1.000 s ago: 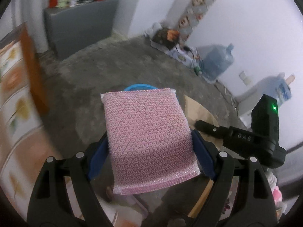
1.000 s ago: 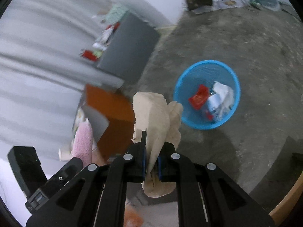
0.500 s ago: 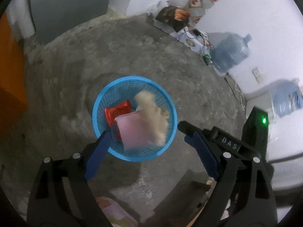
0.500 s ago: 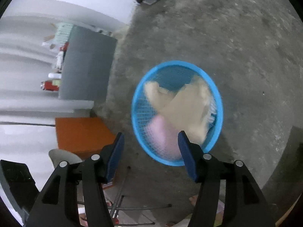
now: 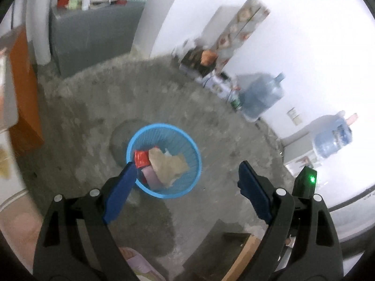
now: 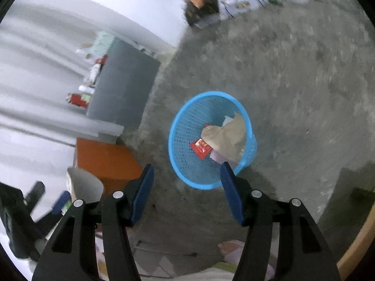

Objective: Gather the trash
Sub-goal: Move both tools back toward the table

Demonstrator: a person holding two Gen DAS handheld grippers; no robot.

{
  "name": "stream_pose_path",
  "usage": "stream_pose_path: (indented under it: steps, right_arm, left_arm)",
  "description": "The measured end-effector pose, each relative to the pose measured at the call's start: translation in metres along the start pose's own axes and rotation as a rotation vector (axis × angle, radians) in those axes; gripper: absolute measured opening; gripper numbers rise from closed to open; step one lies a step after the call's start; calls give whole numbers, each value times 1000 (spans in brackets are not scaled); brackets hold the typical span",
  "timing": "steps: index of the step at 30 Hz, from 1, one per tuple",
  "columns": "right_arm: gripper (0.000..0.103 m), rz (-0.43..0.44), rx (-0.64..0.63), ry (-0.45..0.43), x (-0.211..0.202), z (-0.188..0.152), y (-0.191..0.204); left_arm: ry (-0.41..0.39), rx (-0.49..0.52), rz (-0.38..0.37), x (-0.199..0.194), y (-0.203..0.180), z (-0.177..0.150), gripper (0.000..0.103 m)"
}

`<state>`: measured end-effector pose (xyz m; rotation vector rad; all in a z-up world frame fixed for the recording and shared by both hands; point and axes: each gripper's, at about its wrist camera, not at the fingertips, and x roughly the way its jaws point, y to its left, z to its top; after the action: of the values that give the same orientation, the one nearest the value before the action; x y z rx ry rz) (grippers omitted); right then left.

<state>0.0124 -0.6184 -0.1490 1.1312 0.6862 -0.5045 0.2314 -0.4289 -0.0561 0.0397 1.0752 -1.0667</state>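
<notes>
Because the blue basket (image 5: 164, 160) stood alone on the bare concrete floor (image 5: 150, 100), well apart from the grey cabinet (image 5: 93, 35) and the orange furniture (image 5: 25, 89), it could take whatever was let fall from above, and that seemed to be why both tools hung over it. Inside it lay the trash: a crumpled tan paper (image 5: 167, 164) on top, a red wrapper (image 5: 141, 158) beside it, and a pink pad (image 5: 151, 175) partly covered by the paper. In the right wrist view the same heap showed, the tan paper (image 6: 227, 138) resting toward the far wall of the basket (image 6: 185, 140) and the red wrapper (image 6: 201, 148) lower down.

The left hand-held gripper (image 5: 185, 180) was released, its blue fingers spread very wide with nothing between them. The right hand-held gripper (image 6: 187, 187) was likewise empty, its fingers parted less widely. Both pointed steeply downward and forward at the floor, each framing the basket just ahead of its fingertips. Judged from this, the drop was done and both hands were free for more litter. Two water jugs (image 5: 262, 96) stood by the far wall.
</notes>
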Motion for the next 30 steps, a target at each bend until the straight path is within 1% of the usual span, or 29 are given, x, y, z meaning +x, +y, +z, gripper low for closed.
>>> stream_pose_path:
  steps: [1, 2, 3, 4, 7, 10, 14, 17, 19, 22, 25, 30]
  right_arm:
    - [59, -8, -30, -12, -12, -10, 6]
    - [61, -9, -50, -18, -20, -18, 10]
    - [62, -5, -74, -23, -27, -26, 14]
    - [62, -5, -106, -22, -36, -37, 22]
    - [63, 10, -166, -19, -50, -57, 36]
    - [63, 35, -228, -24, -67, -78, 55]
    - [63, 77, -318, -44, -88, -93, 83]
    - [69, 118, -361, -67, -107, -102, 97]
    - [69, 147, -367, -75, -116, -108, 103]
    - [69, 172, -385, -79, -128, -119, 110]
    - [69, 182, -405, -81, -136, -129, 117]
    - [69, 201, -421, -79, -145, -140, 128]
  left_arm:
    - [-23, 1, -10, -21, 0, -6, 84]
    - [-41, -4, -34, -40, 2, -13, 85]
    - [-51, -9, -51, -51, 3, -18, 86]
    - [-69, -18, -81, -71, 4, -27, 86]
    - [-133, -24, -104, -115, 9, -54, 87]
    - [-175, -28, -83, -153, 14, -84, 87]
    - [-198, -19, -43, -189, 15, -116, 87]
    - [-220, -9, -16, -216, 15, -140, 87]
    - [-242, -3, 12, -235, 14, -155, 87]
    - [-271, -9, 32, -256, 13, -169, 87]
    - [-296, -10, 48, -272, 11, -175, 87]
    - [-334, 49, 65, -288, -5, -184, 87]
